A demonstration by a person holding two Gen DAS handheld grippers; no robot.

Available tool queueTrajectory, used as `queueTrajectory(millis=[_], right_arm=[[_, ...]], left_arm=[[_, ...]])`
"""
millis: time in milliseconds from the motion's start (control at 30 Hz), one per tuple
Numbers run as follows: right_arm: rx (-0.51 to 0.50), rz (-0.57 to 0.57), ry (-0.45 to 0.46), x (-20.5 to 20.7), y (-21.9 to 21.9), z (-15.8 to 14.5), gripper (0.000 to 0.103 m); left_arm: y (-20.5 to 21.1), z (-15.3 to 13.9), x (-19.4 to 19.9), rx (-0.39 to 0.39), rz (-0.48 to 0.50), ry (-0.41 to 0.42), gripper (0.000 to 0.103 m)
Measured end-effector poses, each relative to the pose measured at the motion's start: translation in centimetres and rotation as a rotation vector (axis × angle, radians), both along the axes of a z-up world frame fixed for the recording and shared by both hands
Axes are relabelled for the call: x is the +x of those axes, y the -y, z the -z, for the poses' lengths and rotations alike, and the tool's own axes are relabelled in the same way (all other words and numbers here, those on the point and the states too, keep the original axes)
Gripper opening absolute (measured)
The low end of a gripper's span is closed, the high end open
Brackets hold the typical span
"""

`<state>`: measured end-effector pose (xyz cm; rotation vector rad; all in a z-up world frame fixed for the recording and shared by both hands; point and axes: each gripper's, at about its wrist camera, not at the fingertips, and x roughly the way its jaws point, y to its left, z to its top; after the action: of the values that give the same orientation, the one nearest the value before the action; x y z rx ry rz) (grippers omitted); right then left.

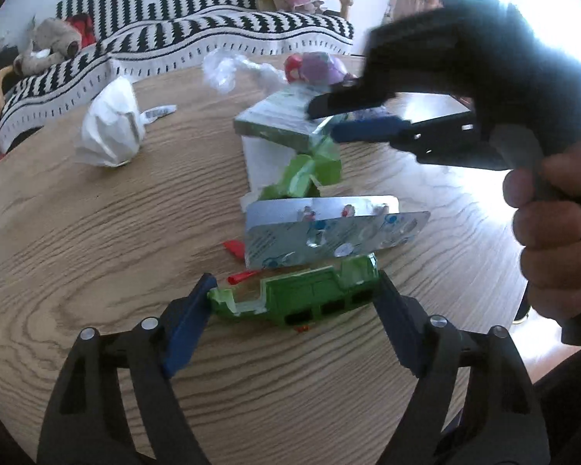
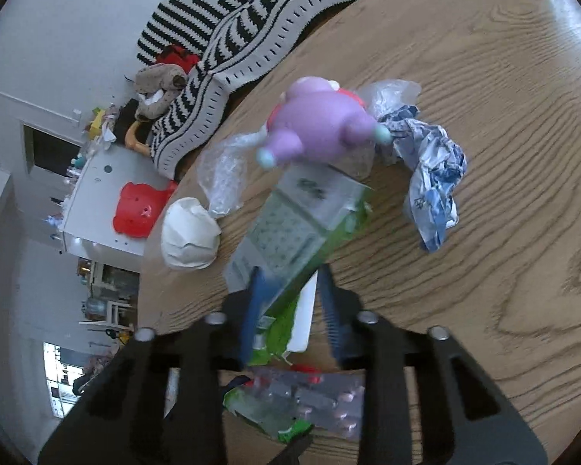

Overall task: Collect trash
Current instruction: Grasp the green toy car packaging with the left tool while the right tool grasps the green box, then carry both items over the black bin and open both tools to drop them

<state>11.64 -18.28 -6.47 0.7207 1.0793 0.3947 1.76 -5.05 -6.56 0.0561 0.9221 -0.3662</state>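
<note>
My left gripper (image 1: 294, 298) is shut on a torn green cardboard box (image 1: 310, 294), with silver blister packs (image 1: 329, 232) sticking up from it above the wooden table (image 1: 97, 232). My right gripper (image 2: 290, 290) has its fingers around a green and grey carton (image 2: 302, 228); the same gripper shows in the left wrist view (image 1: 325, 120) at the carton (image 1: 279, 120). A crumpled white paper ball (image 1: 110, 131), clear plastic wrap (image 1: 228, 68) and a crumpled blue and white wrapper (image 2: 434, 178) lie on the table.
A purple toy figure (image 2: 321, 124) stands behind the carton. A black and white striped sofa (image 1: 213, 27) runs along the table's far edge. A red toy (image 2: 139, 209) lies on a white cabinet beyond the table. A person's hand (image 1: 554, 232) holds the right gripper.
</note>
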Motion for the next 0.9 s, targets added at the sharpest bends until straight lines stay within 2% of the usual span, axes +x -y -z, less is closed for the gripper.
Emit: queueTrajectory(millis=[67,200,400,667,900], right_arm=[[0.007,-0.004,0.013,-0.4,0.2,-0.4,0.018],[0.017,-0.023,0.051,-1.1,0.1,-1.5,0.014],[-0.035,-0.034,0.130,-2.5,0.1,-3.8,0.013],[-0.081,-0.013,0.215,-4.2,1.6,-6.1,0.013],[-0.145,0.021,0.220,-5.2,3.5,-6.4,0.013]], left_arm=[[-0.5,-0.2,0.0,0.005,-0.017,-0.006,0.079],[-1.4,-1.2,-0.2,0.008,-0.036,0.004,0.079],[-1.8,-2.4,-0.6,0.021,-0.042,0.016,0.078],[-2.6,-4.6,-1.1,0.036,-0.057,0.077,0.078],[-1.9,-5.0,-0.3,0.038,-0.057,0.072,0.078]])
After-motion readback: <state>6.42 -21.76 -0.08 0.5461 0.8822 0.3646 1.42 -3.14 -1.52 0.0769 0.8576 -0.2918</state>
